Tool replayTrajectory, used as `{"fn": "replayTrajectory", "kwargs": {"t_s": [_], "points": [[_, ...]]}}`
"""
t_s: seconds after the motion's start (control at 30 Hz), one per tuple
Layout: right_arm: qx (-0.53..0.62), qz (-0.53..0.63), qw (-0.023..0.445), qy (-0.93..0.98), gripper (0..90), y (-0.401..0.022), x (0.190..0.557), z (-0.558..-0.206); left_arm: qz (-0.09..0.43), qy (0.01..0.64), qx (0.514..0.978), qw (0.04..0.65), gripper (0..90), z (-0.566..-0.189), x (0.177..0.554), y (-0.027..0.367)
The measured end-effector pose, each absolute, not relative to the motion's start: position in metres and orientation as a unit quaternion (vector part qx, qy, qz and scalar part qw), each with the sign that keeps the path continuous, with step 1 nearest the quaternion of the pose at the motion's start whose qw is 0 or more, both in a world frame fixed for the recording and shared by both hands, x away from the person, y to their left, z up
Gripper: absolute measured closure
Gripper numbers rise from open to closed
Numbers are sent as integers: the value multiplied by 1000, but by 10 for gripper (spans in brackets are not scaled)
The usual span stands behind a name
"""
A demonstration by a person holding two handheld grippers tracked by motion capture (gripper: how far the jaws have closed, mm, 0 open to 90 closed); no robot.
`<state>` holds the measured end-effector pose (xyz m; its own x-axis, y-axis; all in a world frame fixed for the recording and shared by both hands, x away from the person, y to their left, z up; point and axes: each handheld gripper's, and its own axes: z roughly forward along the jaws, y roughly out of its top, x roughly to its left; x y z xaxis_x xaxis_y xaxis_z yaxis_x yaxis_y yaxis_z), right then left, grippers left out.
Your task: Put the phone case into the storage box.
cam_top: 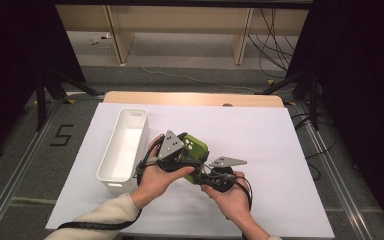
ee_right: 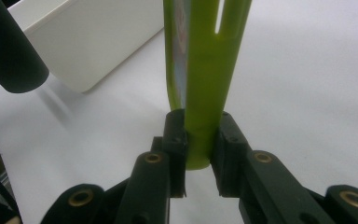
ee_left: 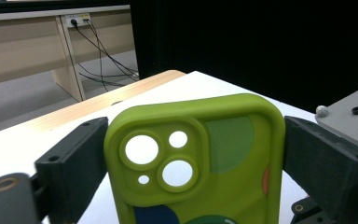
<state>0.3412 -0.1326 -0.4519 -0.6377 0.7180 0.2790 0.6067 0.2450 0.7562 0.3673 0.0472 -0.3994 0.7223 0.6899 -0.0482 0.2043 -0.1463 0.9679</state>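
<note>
Green phone case held between two grippers

Soft rubbery green phone case, rounded corners, camera cutouts, held upright above white table, near white plastic bin. Right gripper clenched on its thin edge. Left gripper jaws flank its sides, contact unclear.

High view sits above the person's side, looking fwd and down over the whole white worktop, floor and desk legs beyond. Left gripper view rides very close behind the green phone case, facing its back w/ camera holes, far worktop edge behind. Right gripper view is close too, seeing the case edge-on. All three share the case; high and right views share the white bin.
</note>
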Motion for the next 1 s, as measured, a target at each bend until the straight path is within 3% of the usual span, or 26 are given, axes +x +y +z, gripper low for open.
{"fn": "replayTrajectory", "kwargs": {"t_s": [1.0], "points": [[419,450,79,785,770,-132,341,-452,207,304,724,583,160,-397,367,50]]}}
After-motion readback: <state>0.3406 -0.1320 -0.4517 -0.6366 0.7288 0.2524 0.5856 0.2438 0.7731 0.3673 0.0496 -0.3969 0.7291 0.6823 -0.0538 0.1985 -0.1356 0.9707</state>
